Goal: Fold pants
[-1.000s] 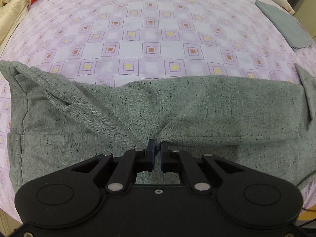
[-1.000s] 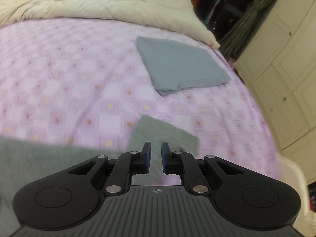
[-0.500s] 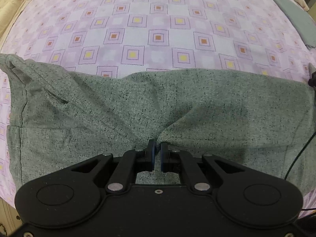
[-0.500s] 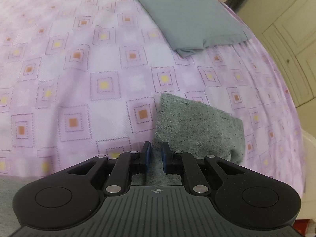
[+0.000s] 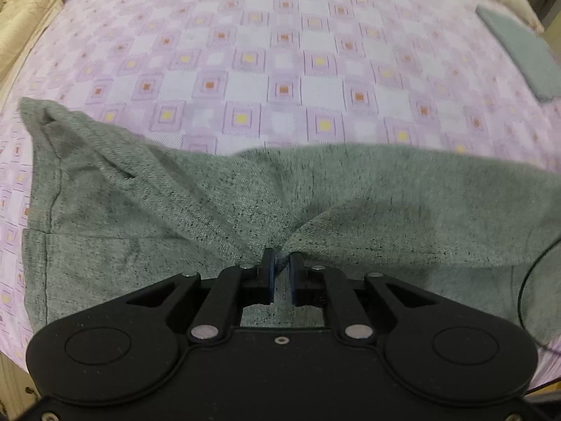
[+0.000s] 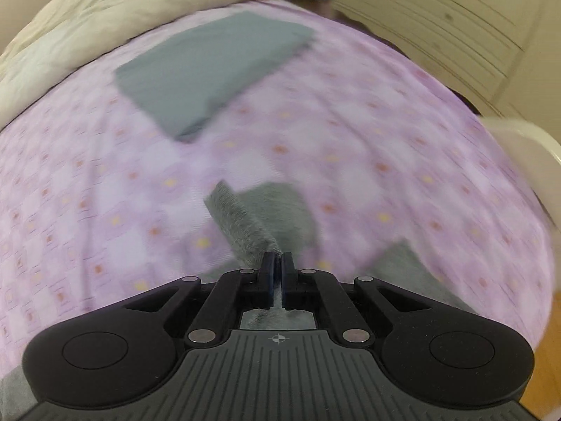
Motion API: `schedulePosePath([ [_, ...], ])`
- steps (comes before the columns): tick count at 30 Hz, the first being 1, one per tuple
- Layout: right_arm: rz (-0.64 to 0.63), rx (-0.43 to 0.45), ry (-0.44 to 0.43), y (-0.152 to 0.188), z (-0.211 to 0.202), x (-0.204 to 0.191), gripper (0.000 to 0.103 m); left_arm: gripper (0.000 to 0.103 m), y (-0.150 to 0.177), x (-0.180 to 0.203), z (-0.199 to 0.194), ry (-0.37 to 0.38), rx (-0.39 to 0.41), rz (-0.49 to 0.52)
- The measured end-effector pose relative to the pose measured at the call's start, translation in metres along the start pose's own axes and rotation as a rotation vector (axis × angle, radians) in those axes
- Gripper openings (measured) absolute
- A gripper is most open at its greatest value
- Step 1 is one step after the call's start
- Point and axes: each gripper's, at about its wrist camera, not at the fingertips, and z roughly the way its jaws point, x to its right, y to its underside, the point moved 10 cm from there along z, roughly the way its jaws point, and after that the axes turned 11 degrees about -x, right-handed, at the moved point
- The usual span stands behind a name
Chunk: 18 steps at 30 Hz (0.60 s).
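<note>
Grey speckled pants (image 5: 210, 203) lie across the near part of the purple patterned bedsheet (image 5: 280, 52), waist at the left, legs running right. My left gripper (image 5: 281, 263) points down at the crotch area. Its jaws are opening, and a ridge of the fabric still stands in the narrow gap between the pads. In the blurred right wrist view, my right gripper (image 6: 279, 263) is shut on the leg end of the pants (image 6: 242, 221). The cuff is lifted off the sheet and stands up in front of the fingers.
A folded blue-grey cloth (image 6: 210, 70) lies further back on the bed, also in the left wrist view as the folded cloth (image 5: 522, 56) at far right. A cream duvet (image 6: 105, 17) is bunched along the bed's far side. Cream cupboard doors (image 6: 455, 24) stand beyond the bed.
The left jaws have parted a little from their pinch on the fabric. The right gripper has shut on the leg end, rolled and lifted the cuff.
</note>
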Motion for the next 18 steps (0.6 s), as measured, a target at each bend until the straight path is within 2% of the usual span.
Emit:
schedulePosePath([
  [4, 0.016, -0.014, 0.019, 0.011, 0.003, 0.018, 0.002, 0.024, -0.003, -0.014, -0.016, 0.085, 0.021, -0.1],
  [6, 0.006, -0.013, 0.018, 0.017, 0.003, 0.02, 0.002, 0.04, -0.007, -0.021, -0.02, 0.118, 0.018, -0.166],
  [7, 0.001, -0.011, 0.017, 0.019, 0.002, 0.02, 0.002, 0.051, -0.009, -0.027, -0.022, 0.127, 0.021, -0.199],
  [8, -0.002, -0.01, 0.016, 0.022, 0.001, 0.02, 0.002, 0.056, -0.009, -0.032, -0.027, 0.132, 0.033, -0.229],
  [11, -0.001, -0.01, 0.015, 0.023, 0.003, 0.021, 0.002, 0.057, -0.018, -0.045, -0.038, 0.174, 0.066, -0.308],
  [12, -0.002, -0.01, 0.016, 0.024, 0.003, 0.022, 0.002, 0.06, -0.02, -0.05, -0.04, 0.186, 0.069, -0.329],
  [14, -0.008, -0.008, 0.019, 0.024, 0.004, 0.023, 0.002, 0.065, -0.026, -0.058, -0.038, 0.181, 0.062, -0.365],
  [18, -0.034, 0.005, 0.033, 0.026, 0.003, 0.021, 0.002, 0.065, -0.048, -0.074, -0.026, 0.199, 0.026, -0.471],
])
